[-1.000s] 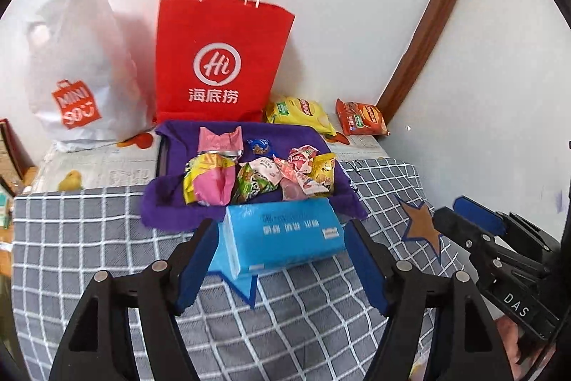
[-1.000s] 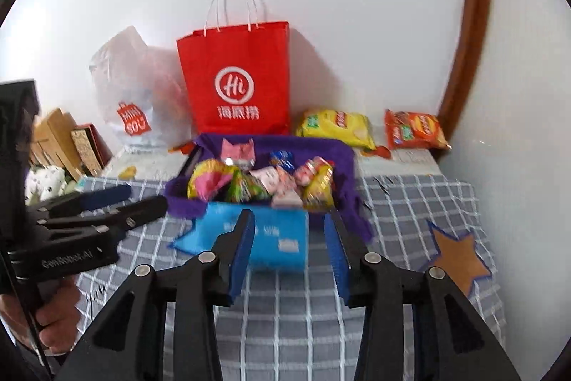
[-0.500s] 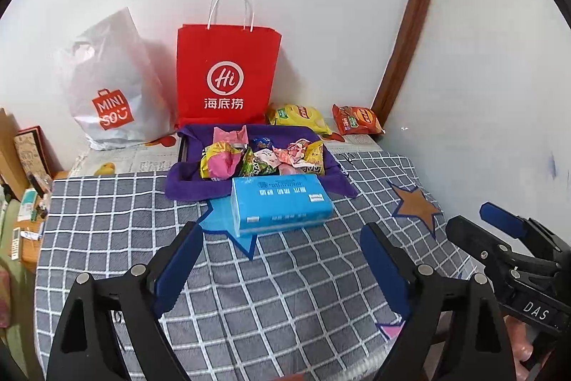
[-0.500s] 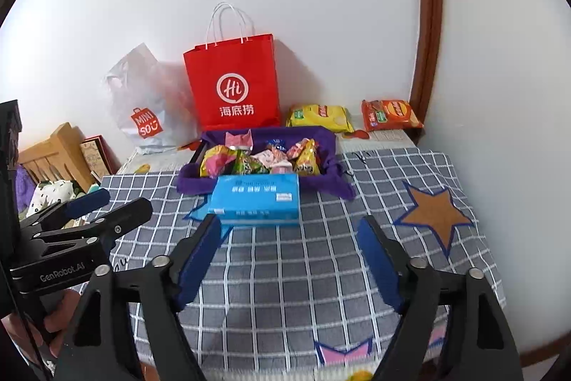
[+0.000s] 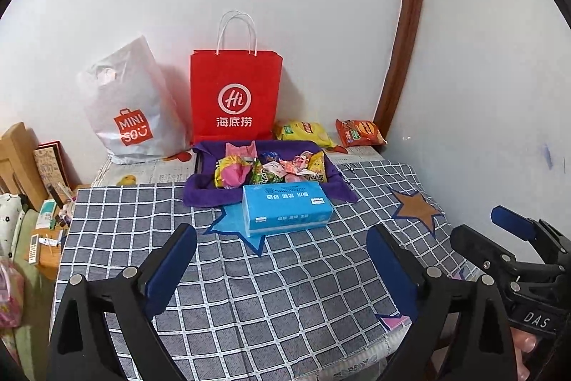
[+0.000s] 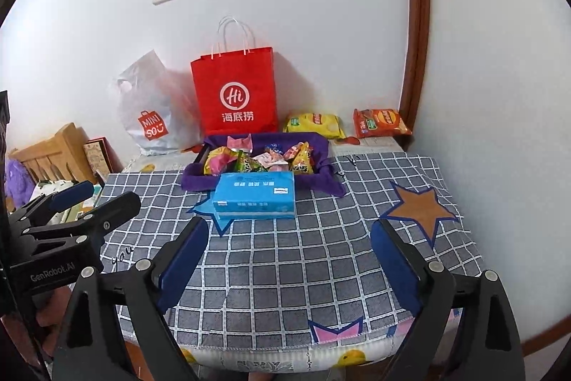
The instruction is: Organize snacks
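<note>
A purple cloth-lined tray (image 5: 200, 188) (image 6: 194, 179) at the back of the table holds several colourful snack packets (image 5: 271, 166) (image 6: 264, 159). A blue tissue pack (image 5: 287, 207) (image 6: 255, 195) lies just in front of the tray. A yellow chip bag (image 5: 303, 131) (image 6: 316, 124) and an orange chip bag (image 5: 360, 133) (image 6: 382, 124) lie behind the tray by the wall. My left gripper (image 5: 282, 259) is open and empty, well short of the tissue pack. My right gripper (image 6: 289, 256) is open and empty over the table's front half.
A red paper bag (image 5: 235, 95) (image 6: 235, 91) and a white MINISO plastic bag (image 5: 128, 109) (image 6: 153, 116) stand against the wall. The checked tablecloth (image 5: 285, 291) (image 6: 303, 259) covers the table. Wooden furniture and clutter (image 5: 21, 159) sit to the left; a wall is at right.
Both grippers have pulled back from the tissue pack toward the table's front edge and opened wider. The tissue pack stays in front of the tray.
</note>
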A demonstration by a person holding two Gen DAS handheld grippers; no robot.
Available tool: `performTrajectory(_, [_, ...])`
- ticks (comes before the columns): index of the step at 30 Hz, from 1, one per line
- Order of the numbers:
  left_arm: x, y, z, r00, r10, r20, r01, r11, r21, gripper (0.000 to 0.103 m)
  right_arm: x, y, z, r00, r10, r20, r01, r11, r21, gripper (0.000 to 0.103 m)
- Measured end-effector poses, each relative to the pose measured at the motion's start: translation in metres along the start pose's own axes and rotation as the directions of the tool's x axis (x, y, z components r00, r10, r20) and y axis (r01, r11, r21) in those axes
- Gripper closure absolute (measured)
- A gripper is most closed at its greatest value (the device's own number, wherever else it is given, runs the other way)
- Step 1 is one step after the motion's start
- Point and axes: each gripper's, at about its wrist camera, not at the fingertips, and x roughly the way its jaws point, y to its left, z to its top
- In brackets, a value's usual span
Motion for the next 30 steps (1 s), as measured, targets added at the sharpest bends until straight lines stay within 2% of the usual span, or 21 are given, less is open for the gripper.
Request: performTrajectory(30, [-0.0099,-0.0072,-0.0032,1.0,-0.015,0.002,0.015,1.0,0.006,0.007,-0.0079,-0.0014,-0.0052,1.0,0.011,0.003,-0.011,1.0,0.015,0.011])
